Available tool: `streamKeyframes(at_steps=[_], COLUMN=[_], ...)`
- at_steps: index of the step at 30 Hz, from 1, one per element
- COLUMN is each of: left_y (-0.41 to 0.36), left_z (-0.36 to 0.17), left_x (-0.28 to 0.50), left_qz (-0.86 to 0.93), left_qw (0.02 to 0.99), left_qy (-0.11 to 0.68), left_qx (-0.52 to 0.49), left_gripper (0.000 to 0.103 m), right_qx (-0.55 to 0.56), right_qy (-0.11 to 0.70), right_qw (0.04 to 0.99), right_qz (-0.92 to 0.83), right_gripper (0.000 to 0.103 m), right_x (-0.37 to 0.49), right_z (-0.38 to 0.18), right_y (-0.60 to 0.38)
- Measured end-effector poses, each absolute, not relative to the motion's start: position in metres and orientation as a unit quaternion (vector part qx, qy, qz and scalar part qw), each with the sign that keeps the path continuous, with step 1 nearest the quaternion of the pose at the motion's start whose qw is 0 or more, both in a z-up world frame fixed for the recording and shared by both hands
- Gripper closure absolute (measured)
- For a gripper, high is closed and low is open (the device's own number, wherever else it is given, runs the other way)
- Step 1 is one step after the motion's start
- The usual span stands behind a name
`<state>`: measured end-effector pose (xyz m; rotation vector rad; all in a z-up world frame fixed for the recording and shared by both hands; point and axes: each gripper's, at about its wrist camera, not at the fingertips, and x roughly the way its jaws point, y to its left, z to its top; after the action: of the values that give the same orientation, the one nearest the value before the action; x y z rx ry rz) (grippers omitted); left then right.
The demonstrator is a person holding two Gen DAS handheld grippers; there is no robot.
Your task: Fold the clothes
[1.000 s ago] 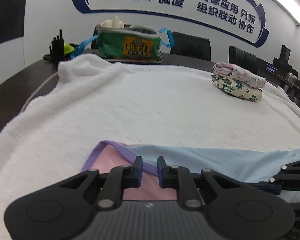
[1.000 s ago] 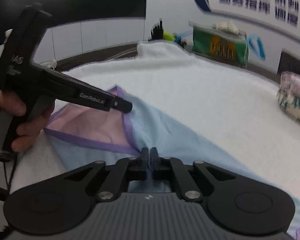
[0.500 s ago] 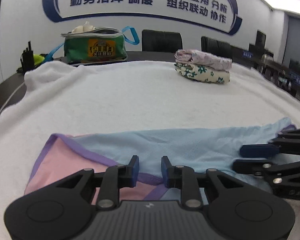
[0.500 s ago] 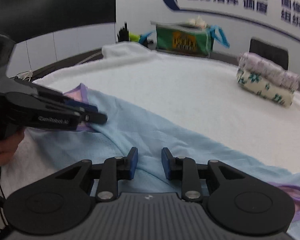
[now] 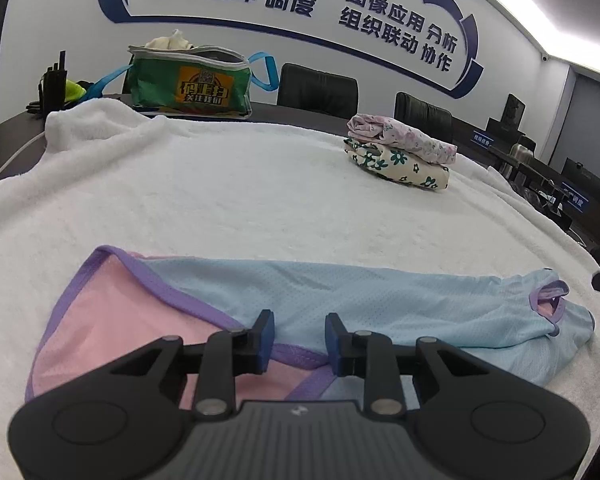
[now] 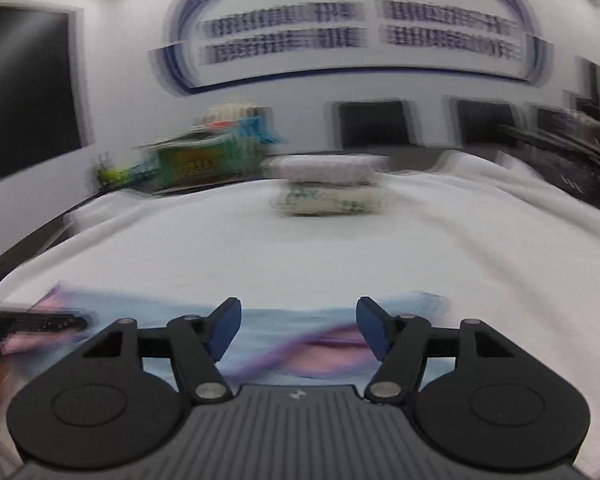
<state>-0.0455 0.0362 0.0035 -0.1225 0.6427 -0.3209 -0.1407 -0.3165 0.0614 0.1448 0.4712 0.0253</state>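
A light blue and pink garment with purple trim (image 5: 340,300) lies flat on the white towel (image 5: 240,200) at the near edge; it also shows, blurred, in the right wrist view (image 6: 284,332). My left gripper (image 5: 299,334) is open and empty, just above the garment's purple seam near its left end. My right gripper (image 6: 298,328) is wide open and empty over the garment's right end. The left gripper's tip (image 6: 48,322) shows at the far left of the right wrist view.
A stack of two folded floral clothes (image 5: 400,154) sits at the back right of the towel, also in the right wrist view (image 6: 328,192). A green bag (image 5: 188,84) and black radios (image 5: 54,84) stand on the dark table behind. Black chairs (image 5: 318,88) line the far side.
My right gripper let go of the blue fabric, opened wide and swung right along the garment. My left gripper opened wider and drew back slightly. The garment now lies spread flat.
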Motion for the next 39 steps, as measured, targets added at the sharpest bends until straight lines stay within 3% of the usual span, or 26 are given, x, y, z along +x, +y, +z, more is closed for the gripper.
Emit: streamKeyframes(at_steps=[3, 7, 24, 34, 39], left_y=[0.036, 0.035, 0.037, 0.038, 0.038], left_z=[0.003, 0.003, 0.003, 0.003, 0.003], left_x=[-0.046, -0.046, -0.047, -0.048, -0.048], left_qz=[-0.161, -0.161, -0.163, -0.165, -0.165], left_qw=[0.934, 0.934, 0.933, 0.933, 0.933], left_qy=[0.314, 0.314, 0.313, 0.312, 0.312], left_qx=[-0.061, -0.060, -0.068, -0.074, -0.074], left_gripper=[0.073, 0.073, 0.073, 0.073, 0.073], right_qx=[0.162, 0.246, 0.224, 0.272, 0.244], right_qy=[0.271, 0.273, 0.285, 0.290, 0.291], right_qw=[0.946, 0.928, 0.930, 0.917, 0.924], right_qz=[-0.075, -0.061, -0.063, -0.023, -0.049], right_gripper=[0.038, 0.038, 0.038, 0.038, 0.034], right_x=[-0.146, -0.161, -0.151, -0.145, -0.146], right_z=[0.050, 0.041, 0.036, 0.040, 0.044], right_y=[-0.362, -0.379, -0.372, -0.374, -0.378])
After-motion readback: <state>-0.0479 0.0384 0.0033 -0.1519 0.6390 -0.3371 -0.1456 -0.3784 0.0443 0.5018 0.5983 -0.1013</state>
